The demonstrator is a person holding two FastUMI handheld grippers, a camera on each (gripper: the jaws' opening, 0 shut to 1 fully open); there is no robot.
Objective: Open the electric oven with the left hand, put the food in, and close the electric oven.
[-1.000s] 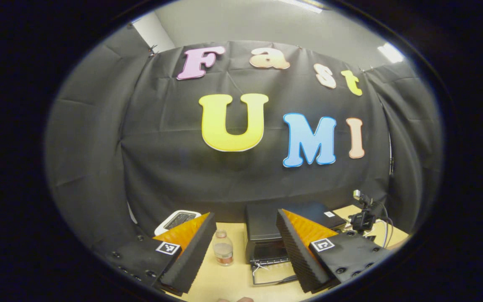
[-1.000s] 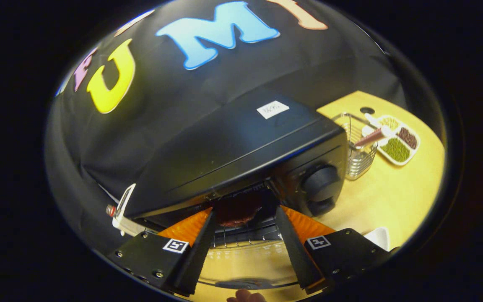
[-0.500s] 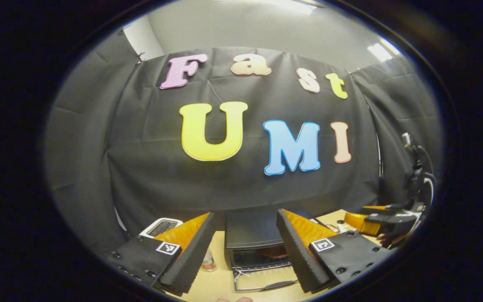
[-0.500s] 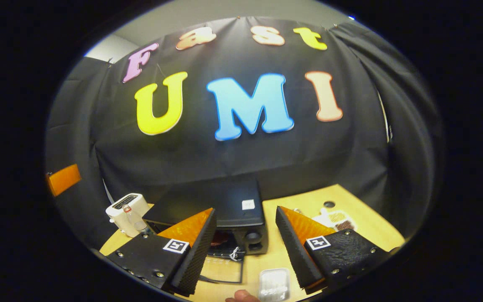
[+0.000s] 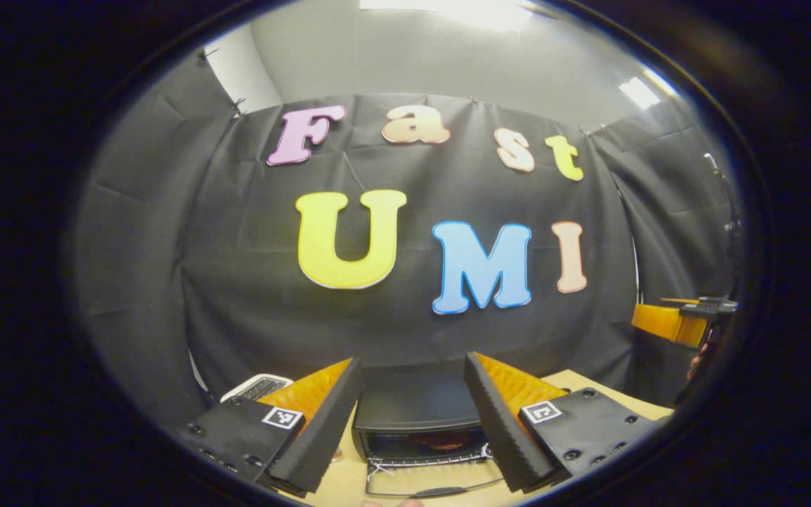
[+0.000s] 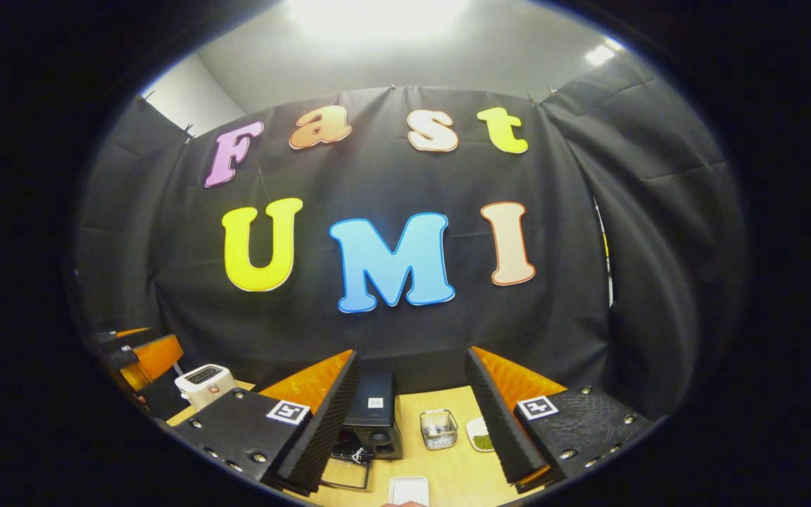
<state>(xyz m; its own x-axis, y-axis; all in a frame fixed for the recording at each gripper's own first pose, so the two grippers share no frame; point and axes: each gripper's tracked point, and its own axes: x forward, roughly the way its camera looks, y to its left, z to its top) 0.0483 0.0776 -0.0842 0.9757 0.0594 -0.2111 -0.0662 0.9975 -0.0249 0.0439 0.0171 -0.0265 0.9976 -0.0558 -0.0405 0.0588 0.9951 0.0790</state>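
Closing of the electric oven [image 5: 416,412] is judged to be the step left, since its door [image 5: 434,482] is seen folded down flat toward the camera in the left gripper view, with a dark reddish piece of food [image 5: 448,442] visible on the rack inside the cavity. The oven is framed straight ahead of and below the left gripper [image 5: 412,422], between its two fingers, so the door's long edge and its handle [image 5: 441,491] run crosswise to the line along which that gripper points. From the right gripper [image 6: 409,422] the oven [image 6: 374,415] is seen smaller, farther off and offset toward the left finger; the left gripper is therefore judged the nearer of the two and the one better lined up with the door. The left gripper's jaws are held wide apart, nothing is gripped between them, and no contact with the door or handle is visible. The right gripper's jaws are likewise spread wide and carry nothing. The right gripper is also glimpsed, orange and raised, at the far right edge of the left gripper view [image 5: 680,320], well apart from the oven. A white toaster [image 6: 205,384] stands to the oven's left, and a wire basket [image 6: 438,428] and a small divided dish [image 6: 479,438] stand to its right on the wooden table [image 6: 448,472].
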